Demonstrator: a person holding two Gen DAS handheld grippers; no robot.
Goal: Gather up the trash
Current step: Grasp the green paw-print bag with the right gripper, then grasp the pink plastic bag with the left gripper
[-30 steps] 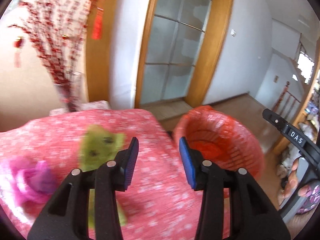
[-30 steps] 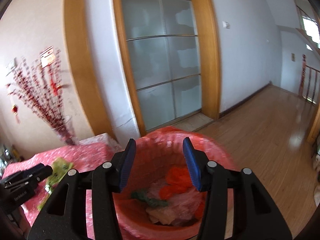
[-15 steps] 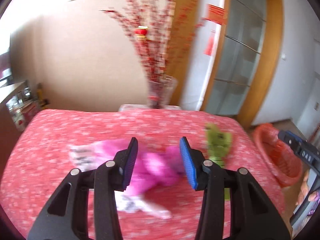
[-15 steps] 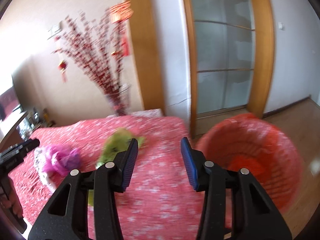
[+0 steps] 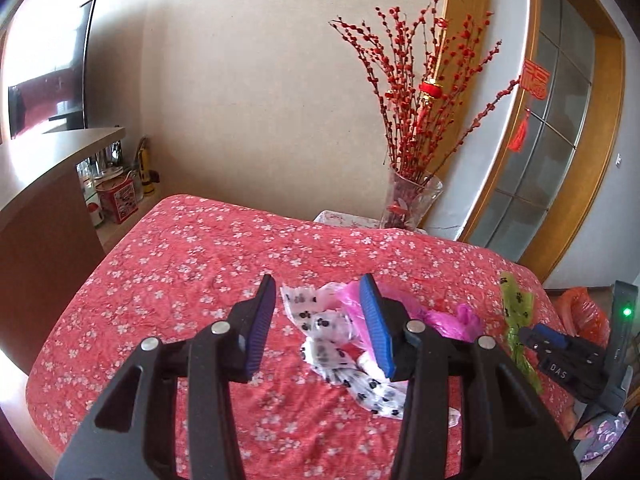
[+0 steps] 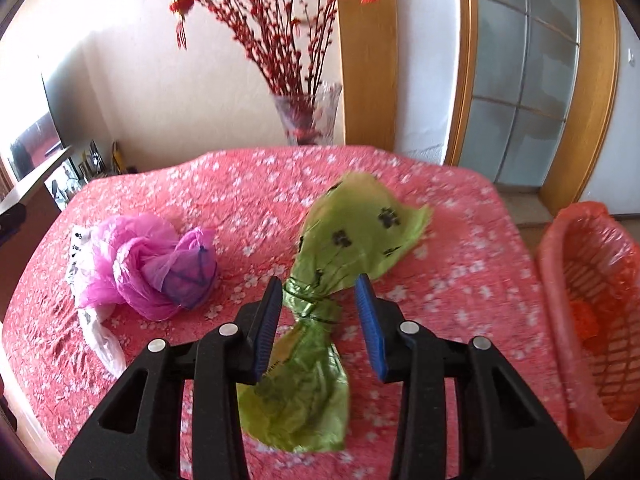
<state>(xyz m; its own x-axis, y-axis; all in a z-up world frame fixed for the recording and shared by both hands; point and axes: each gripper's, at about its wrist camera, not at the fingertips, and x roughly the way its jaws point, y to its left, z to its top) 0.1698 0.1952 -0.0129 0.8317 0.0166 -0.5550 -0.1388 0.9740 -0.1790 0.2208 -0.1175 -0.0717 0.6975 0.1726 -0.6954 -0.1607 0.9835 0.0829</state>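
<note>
A white paw-print plastic bag (image 5: 332, 320) and a pink plastic bag (image 5: 440, 316) lie crumpled together on the red floral tablecloth (image 5: 192, 272). My left gripper (image 5: 318, 320) is open and empty, just above the white bag. A green paw-print bag (image 6: 352, 236), knotted in the middle, lies in front of my right gripper (image 6: 320, 308), which is open with its jaws on either side of the knot. The pink bag (image 6: 160, 264) shows left of it. A red-lined bin (image 6: 592, 308) stands off the table's right edge.
A glass vase of red branches (image 5: 412, 200) stands behind the table's far edge. A cabinet with jars (image 5: 60, 200) is at the left. A sliding glass door (image 6: 524, 80) is at the back right. My right gripper (image 5: 560, 356) shows at the left wrist view's right edge.
Both grippers swung left from the red bin back over the table. The left now faces the white and pink bags; the right faces the green bag. Both stayed open.
</note>
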